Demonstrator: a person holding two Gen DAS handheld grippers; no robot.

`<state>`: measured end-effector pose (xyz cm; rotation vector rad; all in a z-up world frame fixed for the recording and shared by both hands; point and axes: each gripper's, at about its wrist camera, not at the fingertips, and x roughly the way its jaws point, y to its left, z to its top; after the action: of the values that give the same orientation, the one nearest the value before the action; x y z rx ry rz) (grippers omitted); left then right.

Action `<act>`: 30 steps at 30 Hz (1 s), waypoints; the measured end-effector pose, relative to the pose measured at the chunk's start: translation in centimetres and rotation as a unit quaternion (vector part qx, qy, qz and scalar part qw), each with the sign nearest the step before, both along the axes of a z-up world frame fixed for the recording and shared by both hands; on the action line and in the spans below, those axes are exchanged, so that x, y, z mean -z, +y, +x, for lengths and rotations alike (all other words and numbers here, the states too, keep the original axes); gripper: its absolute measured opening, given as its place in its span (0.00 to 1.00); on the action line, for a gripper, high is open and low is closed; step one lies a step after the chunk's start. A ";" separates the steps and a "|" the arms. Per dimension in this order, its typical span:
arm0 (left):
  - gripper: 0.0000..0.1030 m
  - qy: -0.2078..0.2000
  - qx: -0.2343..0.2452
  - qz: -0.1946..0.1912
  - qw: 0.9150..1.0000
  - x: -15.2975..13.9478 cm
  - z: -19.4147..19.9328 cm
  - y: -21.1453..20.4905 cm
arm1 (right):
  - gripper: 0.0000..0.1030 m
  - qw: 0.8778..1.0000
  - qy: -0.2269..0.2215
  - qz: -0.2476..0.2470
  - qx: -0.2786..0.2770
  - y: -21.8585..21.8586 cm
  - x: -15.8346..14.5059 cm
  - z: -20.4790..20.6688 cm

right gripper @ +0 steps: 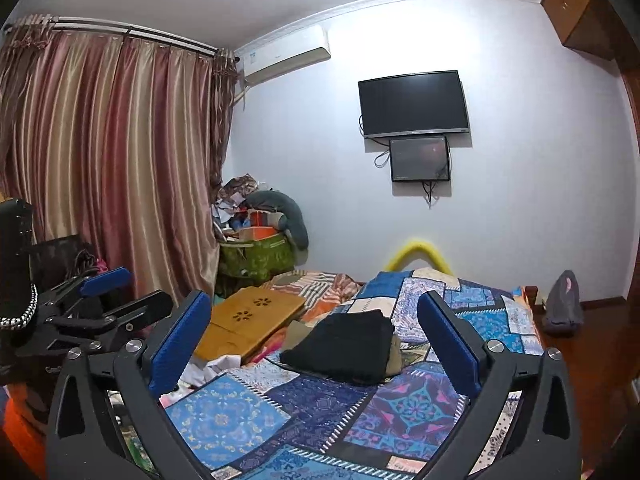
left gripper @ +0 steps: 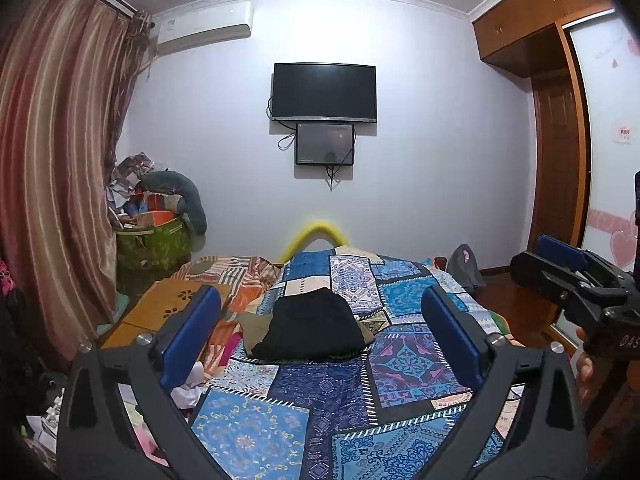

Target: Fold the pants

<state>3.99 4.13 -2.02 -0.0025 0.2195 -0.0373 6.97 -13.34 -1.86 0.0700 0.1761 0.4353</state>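
Folded black pants [left gripper: 316,328] [right gripper: 344,344] lie in a compact stack on the blue patchwork bedspread [left gripper: 328,396] [right gripper: 320,408], on top of a khaki garment [left gripper: 252,328] [right gripper: 394,360]. My left gripper [left gripper: 320,296] hovers short of the stack, its blue pads wide apart with nothing between them. My right gripper [right gripper: 314,300] is likewise open and empty, a little back from the pants. Each gripper shows in the other's view: the right gripper [left gripper: 560,260] at the right edge, the left gripper [right gripper: 108,296] at the left edge.
A wooden lap tray [left gripper: 168,308] [right gripper: 248,316] rests on the bed's left side beside an orange striped quilt [left gripper: 244,280]. White clothes [left gripper: 188,388] lie near the left edge. A yellow foam arch [left gripper: 316,232] stands at the bed's far end. A grey bag [left gripper: 464,264] sits on the floor at right.
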 end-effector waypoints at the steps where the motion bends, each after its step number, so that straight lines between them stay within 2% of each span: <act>1: 0.99 0.000 0.000 -0.001 1.000 0.0 0.0 -0.1 | 0.99 1.000 0.001 0.000 0.000 -0.1 0.2 -0.2; 30: 0.99 0.017 0.006 -0.014 1.000 1.4 1.3 0.4 | 1.00 1.000 0.016 -0.011 -0.003 0.8 0.1 -0.5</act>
<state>5.30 4.57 -3.38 -0.0302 0.2536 -0.0526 6.49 -12.51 -2.00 0.0540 0.2128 0.4379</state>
